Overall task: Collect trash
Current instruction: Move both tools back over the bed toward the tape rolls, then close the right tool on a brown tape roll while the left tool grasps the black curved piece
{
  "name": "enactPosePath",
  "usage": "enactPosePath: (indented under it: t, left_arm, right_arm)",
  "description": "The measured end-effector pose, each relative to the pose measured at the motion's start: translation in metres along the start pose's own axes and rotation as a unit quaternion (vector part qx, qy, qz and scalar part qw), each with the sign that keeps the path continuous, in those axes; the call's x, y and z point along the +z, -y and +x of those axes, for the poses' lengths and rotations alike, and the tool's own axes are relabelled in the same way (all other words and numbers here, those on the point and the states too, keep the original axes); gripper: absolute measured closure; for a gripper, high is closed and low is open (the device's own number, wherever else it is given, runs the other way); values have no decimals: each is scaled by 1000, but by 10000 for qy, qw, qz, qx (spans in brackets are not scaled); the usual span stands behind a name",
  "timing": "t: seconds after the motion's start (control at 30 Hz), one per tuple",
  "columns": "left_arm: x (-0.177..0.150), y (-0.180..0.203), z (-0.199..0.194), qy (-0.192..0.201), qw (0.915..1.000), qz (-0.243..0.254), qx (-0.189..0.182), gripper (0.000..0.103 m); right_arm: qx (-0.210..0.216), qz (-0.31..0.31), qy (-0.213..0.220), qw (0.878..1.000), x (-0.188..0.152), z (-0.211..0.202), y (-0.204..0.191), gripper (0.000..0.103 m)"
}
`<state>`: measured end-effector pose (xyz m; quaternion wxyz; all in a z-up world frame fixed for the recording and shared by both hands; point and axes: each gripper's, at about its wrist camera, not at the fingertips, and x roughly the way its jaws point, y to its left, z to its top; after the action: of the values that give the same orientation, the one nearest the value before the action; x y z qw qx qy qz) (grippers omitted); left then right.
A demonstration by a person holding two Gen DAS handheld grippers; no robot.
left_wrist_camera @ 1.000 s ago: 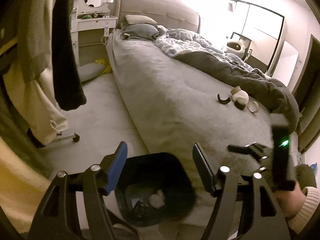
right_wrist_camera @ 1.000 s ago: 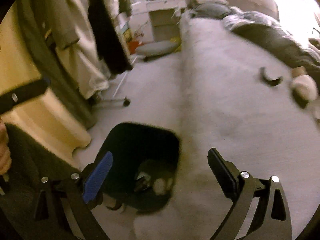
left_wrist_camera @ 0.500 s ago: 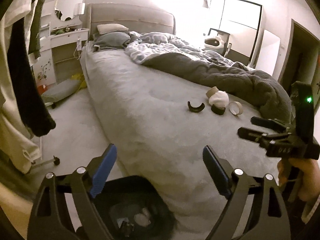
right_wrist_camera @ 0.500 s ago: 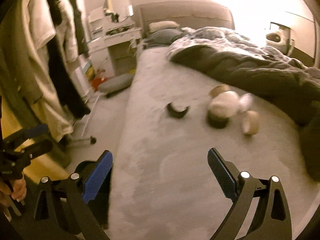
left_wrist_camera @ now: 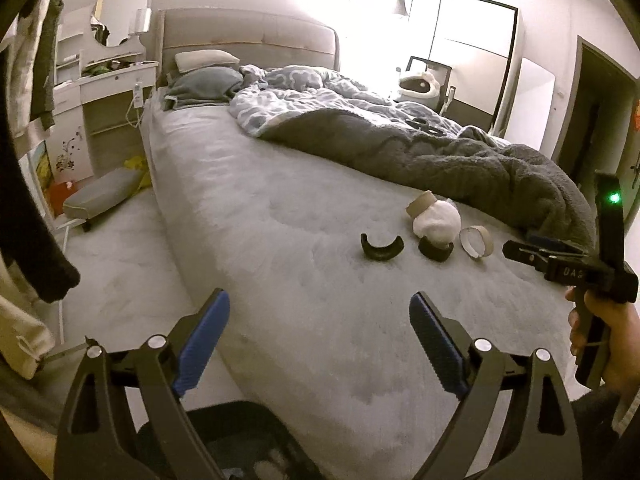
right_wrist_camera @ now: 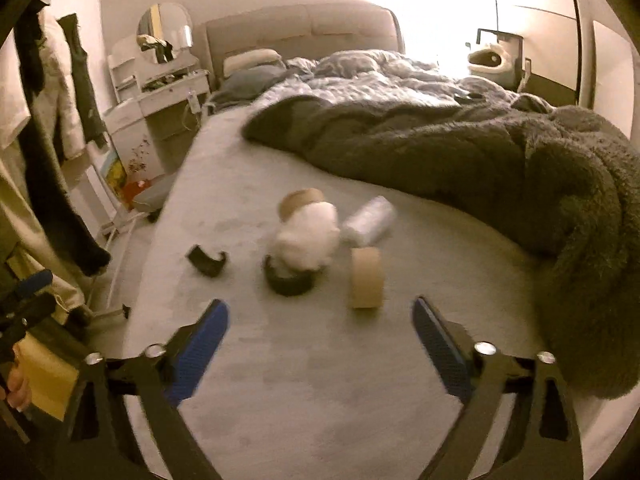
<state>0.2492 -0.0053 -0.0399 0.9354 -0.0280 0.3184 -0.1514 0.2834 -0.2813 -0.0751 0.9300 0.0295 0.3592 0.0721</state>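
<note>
Trash lies on the grey bed (left_wrist_camera: 280, 208): a black curved piece (left_wrist_camera: 381, 247) (right_wrist_camera: 207, 261), a white crumpled wad (left_wrist_camera: 437, 222) (right_wrist_camera: 306, 238) on a black ring (right_wrist_camera: 290, 280), a cardboard tape ring (left_wrist_camera: 475, 241) (right_wrist_camera: 366, 278), a second cardboard roll (right_wrist_camera: 300, 200) and a clear wrapper (right_wrist_camera: 370, 220). My left gripper (left_wrist_camera: 320, 340) is open and empty, above the black trash bin (left_wrist_camera: 240, 440) beside the bed. My right gripper (right_wrist_camera: 320, 344) is open and empty, just short of the tape ring; it also shows in the left wrist view (left_wrist_camera: 536, 250).
A dark rumpled blanket (right_wrist_camera: 460, 152) covers the bed's right half, right behind the trash. Clothes (left_wrist_camera: 36, 200) hang on a rack at the left. A dressing table (left_wrist_camera: 100, 92) and a low stool (left_wrist_camera: 100, 196) stand beside the bed's head.
Both grippers have swung up from the bin toward the bed. The right gripper has moved forward, close to the trash pile. Both stay open and empty.
</note>
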Motion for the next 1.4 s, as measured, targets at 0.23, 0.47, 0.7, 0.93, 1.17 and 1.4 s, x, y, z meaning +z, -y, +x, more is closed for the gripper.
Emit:
enactPosePath:
  t: [0.23, 0.47, 0.7, 0.93, 1.17, 1.4]
  left_arm:
    - [16, 2, 30, -5, 10000, -18, -77, 10]
    - [25, 15, 60, -100, 9996, 115, -238, 10]
    - [29, 36, 88, -198, 9982, 385, -417, 10]
    - [32, 48, 115, -305, 9969, 483, -533, 11]
    - [33, 50, 137, -440, 9970, 437, -460, 15]
    - [34, 54, 149, -519, 9969, 385, -440, 18]
  right_arm:
    - [-85, -244, -117, 9996, 6, 21, 5, 31]
    - [-59, -50, -169, 9998, 12, 39, 18, 45]
    - [-18, 73, -249, 9997, 17, 55, 29, 55]
    - [-23, 41, -373, 9993, 22, 74, 31, 63]
    - [-56, 134, -551, 9984, 25, 87, 34, 82]
    - [-5, 204, -472, 9987, 30, 81, 40, 82]
